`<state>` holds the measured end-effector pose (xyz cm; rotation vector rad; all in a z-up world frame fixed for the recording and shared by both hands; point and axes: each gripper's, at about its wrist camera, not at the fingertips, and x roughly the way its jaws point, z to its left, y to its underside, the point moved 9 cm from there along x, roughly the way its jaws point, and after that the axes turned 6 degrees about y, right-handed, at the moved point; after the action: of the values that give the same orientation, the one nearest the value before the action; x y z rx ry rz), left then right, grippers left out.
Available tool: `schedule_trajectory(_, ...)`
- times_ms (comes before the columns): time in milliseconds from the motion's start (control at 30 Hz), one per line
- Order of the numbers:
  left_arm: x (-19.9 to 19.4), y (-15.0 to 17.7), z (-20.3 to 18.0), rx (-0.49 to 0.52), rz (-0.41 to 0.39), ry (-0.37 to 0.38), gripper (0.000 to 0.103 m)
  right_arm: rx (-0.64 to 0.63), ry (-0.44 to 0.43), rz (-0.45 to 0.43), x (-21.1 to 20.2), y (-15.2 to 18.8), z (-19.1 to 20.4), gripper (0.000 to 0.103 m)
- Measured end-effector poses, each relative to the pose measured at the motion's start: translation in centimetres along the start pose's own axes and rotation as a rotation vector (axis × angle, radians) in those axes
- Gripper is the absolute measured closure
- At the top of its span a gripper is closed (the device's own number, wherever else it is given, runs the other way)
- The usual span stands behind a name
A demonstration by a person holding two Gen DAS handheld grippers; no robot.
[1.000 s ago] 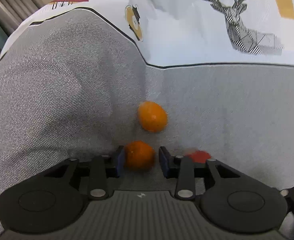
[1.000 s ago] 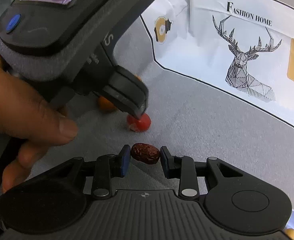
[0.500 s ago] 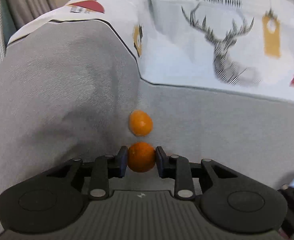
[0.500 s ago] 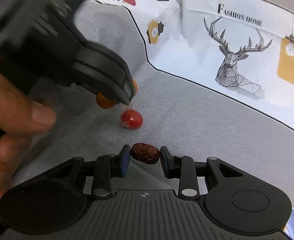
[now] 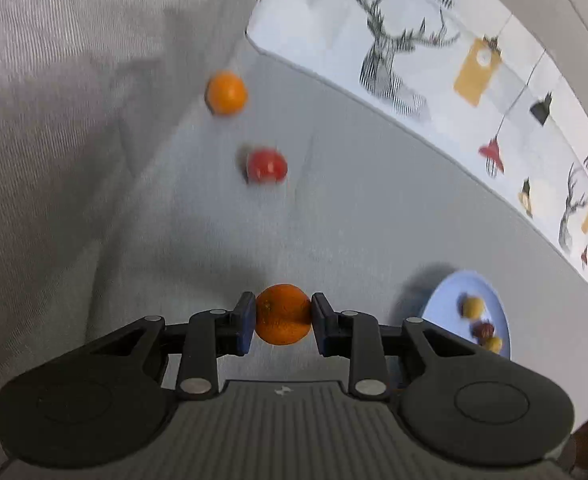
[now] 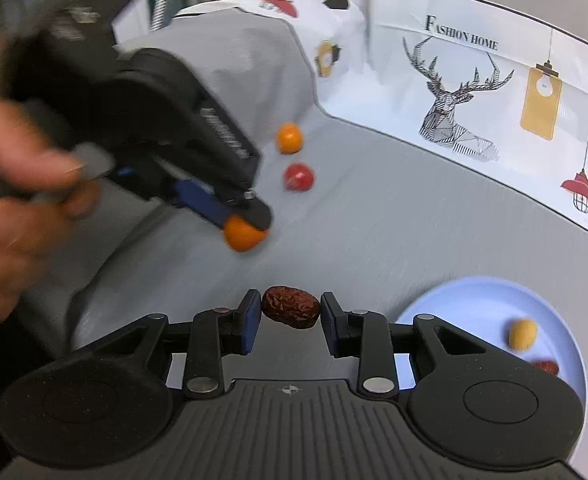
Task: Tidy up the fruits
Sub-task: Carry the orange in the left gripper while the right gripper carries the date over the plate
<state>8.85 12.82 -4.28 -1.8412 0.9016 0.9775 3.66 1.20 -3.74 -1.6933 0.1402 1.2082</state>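
Observation:
My left gripper (image 5: 282, 316) is shut on a small orange fruit (image 5: 282, 314), lifted above the grey cloth; the right wrist view shows the same gripper (image 6: 250, 224) with the orange fruit (image 6: 242, 233) at its tip. A wrinkled dark red date (image 6: 292, 307) is clamped in my right gripper (image 6: 291, 314). A second orange fruit (image 5: 226, 93) (image 6: 290, 138) and a red cherry tomato (image 5: 266, 165) (image 6: 298, 177) lie on the cloth farther off. The light blue plate (image 5: 445, 294) (image 6: 473, 300) at lower right holds a few small fruits.
The grey cloth surface (image 6: 393, 220) is bordered by white printed fabric with a deer drawing (image 6: 453, 96) along the back. A person's hand (image 6: 10, 208) holds the left gripper at the left of the right wrist view.
The left gripper closed on the orange fruit, lifted it and swung toward the plate. The right gripper also shifted with the date, bringing the blue plate into view.

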Motion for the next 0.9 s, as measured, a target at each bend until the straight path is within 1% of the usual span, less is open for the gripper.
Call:
schedule_trajectory(100,1.0,0.9,0.4,0.013,0.053,-0.035,0.07,0.003,0.003,0.032,-0.4,1.8,0.5,0.069)
schedule_trajectory(233,1.8,1.3,0.4,0.042,0.08,-0.077,0.069,-0.026,0.029,0.082,0.4,4.0,0.8,0.069)
schedule_trajectory(267,1.9,1.4,0.3,0.054,0.082,-0.086,0.068,-0.034,0.034,0.093,0.7,4.5,0.8,0.069)
schedule_trajectory(333,2.2,1.3,0.2,0.076,0.087,-0.105,0.062,-0.044,0.048,0.113,1.0,5.3,0.8,0.069)
schedule_trajectory(400,2.6,1.4,0.3,0.082,0.105,-0.122,0.061,-0.052,0.06,0.132,1.6,5.7,0.6,0.069)
schedule_trajectory(533,3.1,1.5,0.2,0.08,0.124,-0.123,0.062,-0.05,0.051,0.135,1.9,5.4,0.7,0.069)
schedule_trajectory(567,3.2,1.5,0.2,0.083,0.126,-0.126,0.065,-0.054,0.051,0.135,2.0,5.3,0.9,0.069)
schedule_trajectory(600,3.1,1.5,0.3,0.087,0.124,-0.131,0.068,-0.06,0.05,0.134,2.2,5.1,0.9,0.069)
schedule_trajectory(700,2.6,1.2,0.2,0.08,0.098,-0.111,0.068,-0.064,0.046,0.114,1.4,4.2,0.6,0.069)
schedule_trajectory(767,2.2,1.0,-0.1,0.082,0.08,-0.098,0.068,-0.048,0.056,0.077,-0.1,2.9,-0.1,0.069)
schedule_trajectory(900,1.8,1.1,-0.7,0.089,0.071,-0.089,0.068,-0.013,0.076,-0.013,-4.3,0.4,-2.0,0.069)
